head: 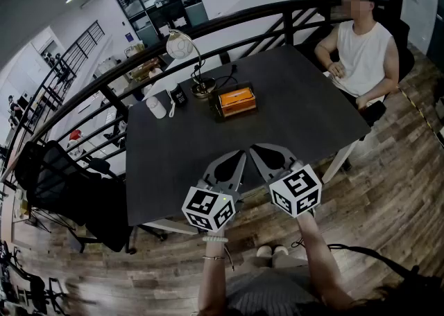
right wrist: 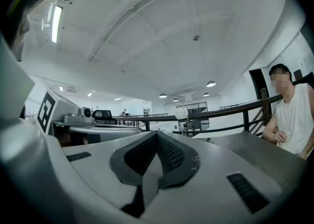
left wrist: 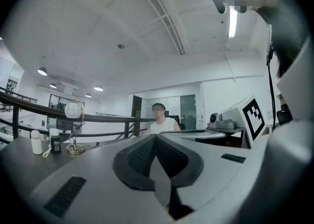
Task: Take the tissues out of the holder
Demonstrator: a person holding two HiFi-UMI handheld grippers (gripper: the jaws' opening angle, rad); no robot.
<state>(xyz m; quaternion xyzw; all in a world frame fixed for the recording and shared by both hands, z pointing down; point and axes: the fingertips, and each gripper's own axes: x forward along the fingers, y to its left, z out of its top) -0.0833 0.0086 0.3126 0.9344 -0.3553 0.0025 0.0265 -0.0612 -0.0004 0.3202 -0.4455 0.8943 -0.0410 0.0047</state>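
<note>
At the far side of the dark table (head: 291,107), the holder (head: 216,104) with the orange tissues (head: 236,100) sits just beside a lamp (head: 186,55), well apart from both grippers. The left gripper (head: 237,159) and right gripper (head: 259,150) hover over the table's near edge, side by side, each with its jaws pressed together on nothing.

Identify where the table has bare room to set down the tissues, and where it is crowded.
Bare: the broad stretch of table between the tissue holder and the near edge, and the right side towards the seated person. Crowded: the far left corner, where lamp, white bottle and dark bottle cluster beside the holder.
</note>
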